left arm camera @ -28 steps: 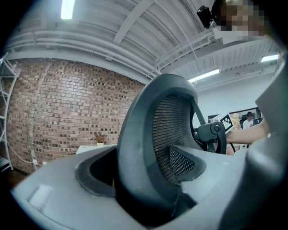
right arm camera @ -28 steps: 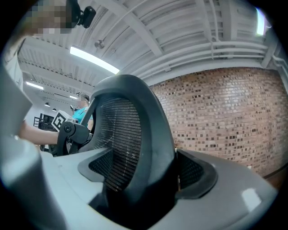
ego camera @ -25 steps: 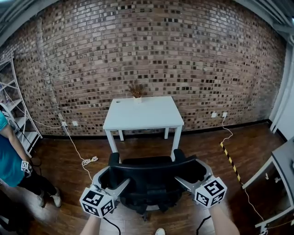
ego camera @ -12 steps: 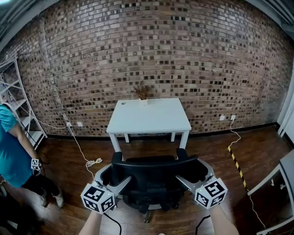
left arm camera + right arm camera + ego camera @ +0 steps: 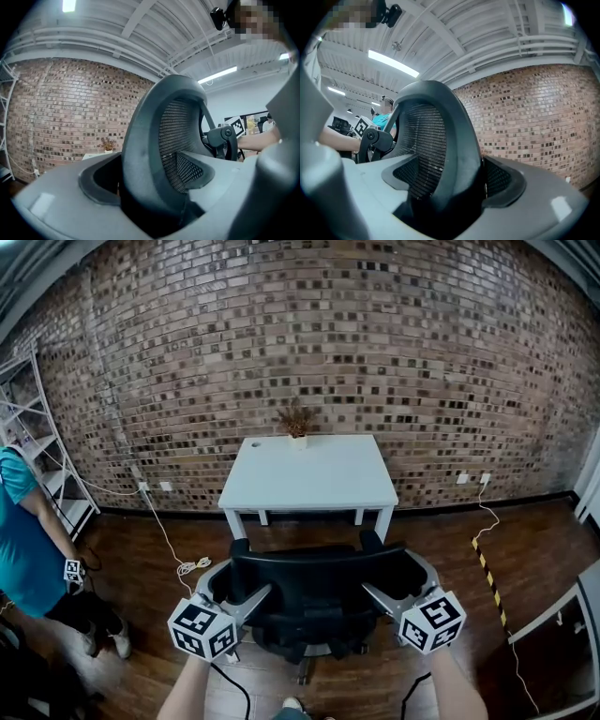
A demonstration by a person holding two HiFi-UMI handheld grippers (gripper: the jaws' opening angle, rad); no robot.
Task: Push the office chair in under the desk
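A black office chair (image 5: 314,601) stands just in front of the white desk (image 5: 309,474), its mesh backrest toward me. My left gripper (image 5: 236,582) is shut on the backrest's left edge, and my right gripper (image 5: 401,577) is shut on its right edge. In the left gripper view the backrest rim (image 5: 154,136) fills the space between the jaws of the left gripper (image 5: 150,192). The right gripper view shows the same rim (image 5: 440,140) clamped in the right gripper (image 5: 445,194). The chair's seat and base are mostly hidden behind the backrest.
A small potted dry plant (image 5: 297,432) sits at the desk's back edge against the brick wall. A person in a teal shirt (image 5: 23,540) stands at the left by a white shelf (image 5: 37,446). A white cable (image 5: 187,568) and striped floor tape (image 5: 492,577) lie on the wood floor.
The chair has rolled a little closer to the desk, with both grippers still clamped on the backrest. The head view has shifted slightly forward.
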